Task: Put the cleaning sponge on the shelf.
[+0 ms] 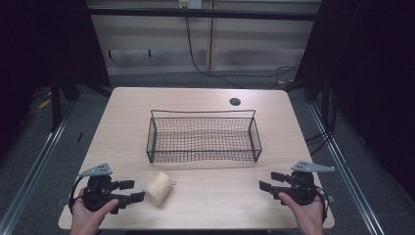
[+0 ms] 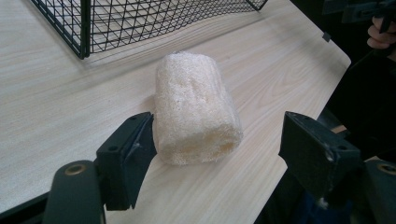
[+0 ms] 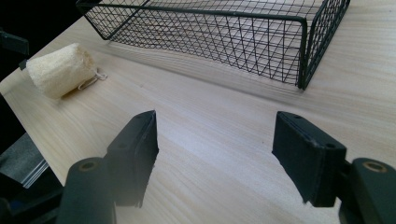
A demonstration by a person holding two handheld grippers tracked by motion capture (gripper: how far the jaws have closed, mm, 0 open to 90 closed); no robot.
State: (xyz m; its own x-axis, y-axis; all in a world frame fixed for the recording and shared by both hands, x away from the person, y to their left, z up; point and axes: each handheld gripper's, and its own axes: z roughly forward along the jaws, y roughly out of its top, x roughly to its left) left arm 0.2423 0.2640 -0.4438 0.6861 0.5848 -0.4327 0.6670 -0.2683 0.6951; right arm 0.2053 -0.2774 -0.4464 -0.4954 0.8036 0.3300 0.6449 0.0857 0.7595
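Pale wood-grain table (image 1: 205,200) fills the middle of a dim room, with grey floor and dark curtains around it. Nearest me, at the front edge, my two hands each hold a black gripper. My left gripper (image 1: 131,191) sits at the front left corner, its jaws spread wide and pointing at a loofah sponge (image 1: 159,189). In the left gripper view, the cream, fibrous loofah sponge (image 2: 196,116) lies on its side between the open jaws, its near end just beside one jaw; I cannot tell whether they touch. My right gripper (image 1: 268,180) rests at the front right corner, well apart from the sponge, jaws also spread wide over bare wood. Farther back, at the table's centre, stands a black wire basket (image 1: 203,117). Beyond it, a small dark round hole (image 1: 235,102) marks the tabletop near the far edge.
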